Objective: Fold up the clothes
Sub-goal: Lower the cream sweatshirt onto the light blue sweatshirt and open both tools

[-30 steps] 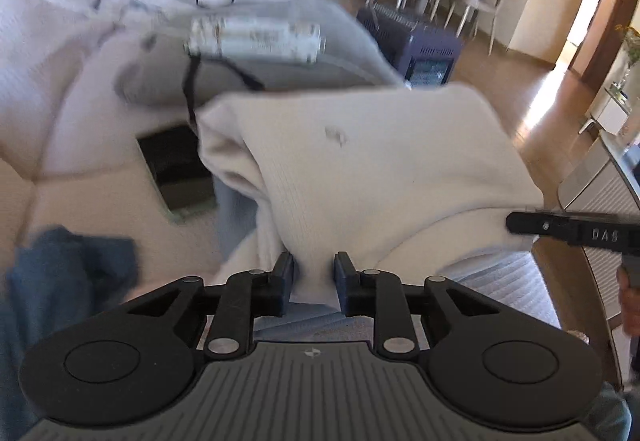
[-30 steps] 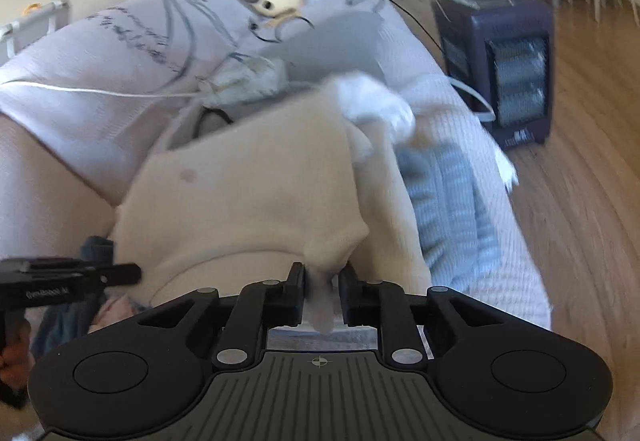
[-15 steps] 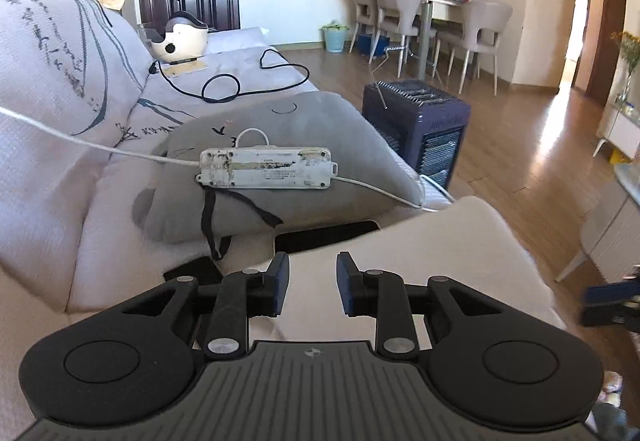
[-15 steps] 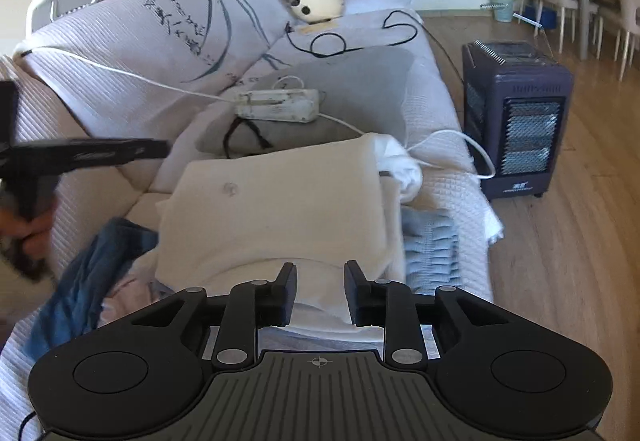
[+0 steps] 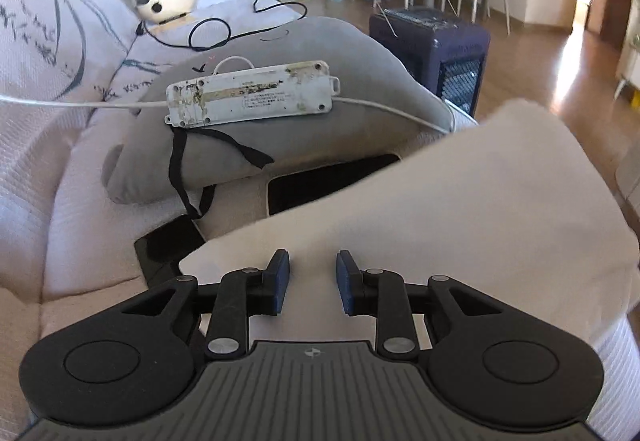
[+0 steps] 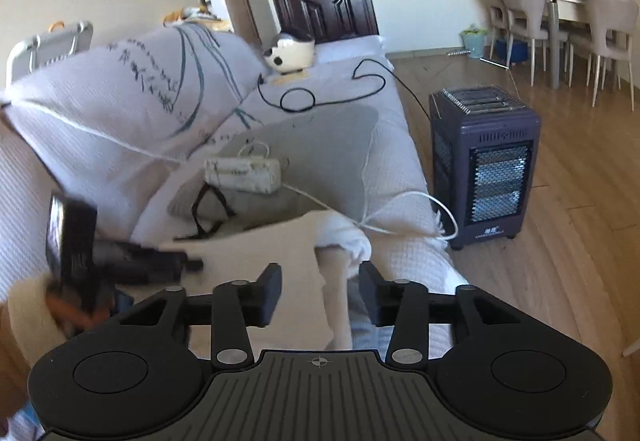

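Both tools are letting go: right tool (image 6: pixel 320 295) is opening, left tool (image 5: pixel 308 283) gaping narrowly over the cream garment (image 5: pixel 460 209); lift clear without dragging the fold.

The sofa (image 6: pixel 404 201) carries a grey cushion (image 6: pixel 320 161) at twelve o'clock and the cream garment (image 5: pixel 460 209) at five o'clock.

Both cameras ride just behind their own fingers and look forward and down along them onto the sofa (image 5: pixel 48 201). The left wrist view sits close over the cream garment (image 5: pixel 460 209) near the sofa's front edge, facing the grey cushion (image 5: pixel 320 145) and the power strip (image 5: pixel 252 93). The right wrist view looks from higher and further back at the same cushion, strip, heater (image 6: pixel 486 165) and dining chairs (image 6: pixel 520 25), and catches the left gripper (image 6: pixel 192 263) at its left edge.
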`<state>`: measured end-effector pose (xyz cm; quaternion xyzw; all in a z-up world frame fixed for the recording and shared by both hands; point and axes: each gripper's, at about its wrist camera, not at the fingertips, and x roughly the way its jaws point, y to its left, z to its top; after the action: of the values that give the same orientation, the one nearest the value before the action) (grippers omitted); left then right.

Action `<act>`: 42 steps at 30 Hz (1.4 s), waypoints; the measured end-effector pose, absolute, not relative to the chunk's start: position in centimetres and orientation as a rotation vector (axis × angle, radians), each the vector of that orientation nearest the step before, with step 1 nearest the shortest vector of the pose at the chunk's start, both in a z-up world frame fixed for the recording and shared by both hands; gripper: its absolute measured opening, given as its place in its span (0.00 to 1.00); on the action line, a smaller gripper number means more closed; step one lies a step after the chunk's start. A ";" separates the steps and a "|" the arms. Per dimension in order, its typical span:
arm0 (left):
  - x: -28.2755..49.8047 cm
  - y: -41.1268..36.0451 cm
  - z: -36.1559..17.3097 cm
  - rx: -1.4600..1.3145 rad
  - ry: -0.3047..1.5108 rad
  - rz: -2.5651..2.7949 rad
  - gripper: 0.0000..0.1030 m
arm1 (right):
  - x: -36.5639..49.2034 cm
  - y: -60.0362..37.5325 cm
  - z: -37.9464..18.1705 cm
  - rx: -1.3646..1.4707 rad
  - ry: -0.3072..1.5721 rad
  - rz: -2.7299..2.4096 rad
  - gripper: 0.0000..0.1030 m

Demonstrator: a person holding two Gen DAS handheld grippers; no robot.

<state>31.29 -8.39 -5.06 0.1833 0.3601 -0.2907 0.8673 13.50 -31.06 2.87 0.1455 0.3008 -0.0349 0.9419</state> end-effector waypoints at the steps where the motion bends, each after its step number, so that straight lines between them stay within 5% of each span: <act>1: 31.0 -8.2 -5.0 0.390 0.755 -0.611 0.24 | 13.9 -31.0 2.8 0.304 0.599 -0.062 0.44; 10: 30.6 -5.7 -5.3 0.287 0.809 -0.625 0.24 | 20.8 -28.3 -2.8 0.326 0.677 -0.008 0.44; 19: 31.3 -6.0 -5.8 0.265 0.806 -0.620 0.26 | 19.0 -29.4 -7.7 0.399 0.781 -0.075 0.42; 23: 29.0 -4.8 -2.9 0.251 0.766 -0.685 0.50 | 16.5 -28.1 -5.1 0.253 0.725 -0.126 0.45; 27: 26.0 -3.9 -0.4 0.208 0.697 -0.771 0.51 | 13.5 -27.0 -2.2 0.148 0.552 -0.141 0.45; 33: 24.5 -5.2 -1.4 0.167 0.752 -0.814 0.32 | 13.2 -25.1 -3.7 0.145 0.605 -0.057 0.44; 36: 25.1 -5.6 -4.4 0.191 0.861 -0.783 0.32 | 13.1 -25.0 -5.8 0.133 0.672 -0.060 0.43; 38: 26.6 -5.4 -6.7 0.159 0.937 -0.747 0.16 | 13.1 -25.2 -7.1 0.119 0.704 -0.090 0.42; 42: 28.8 -4.5 -7.9 0.032 1.015 -0.738 0.12 | 13.5 -25.7 -9.0 0.138 0.724 -0.094 0.41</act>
<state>28.78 -4.46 -7.91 0.0151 0.4749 -0.3450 0.8095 13.47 -25.72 -9.05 0.0675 0.3539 -0.0461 0.9317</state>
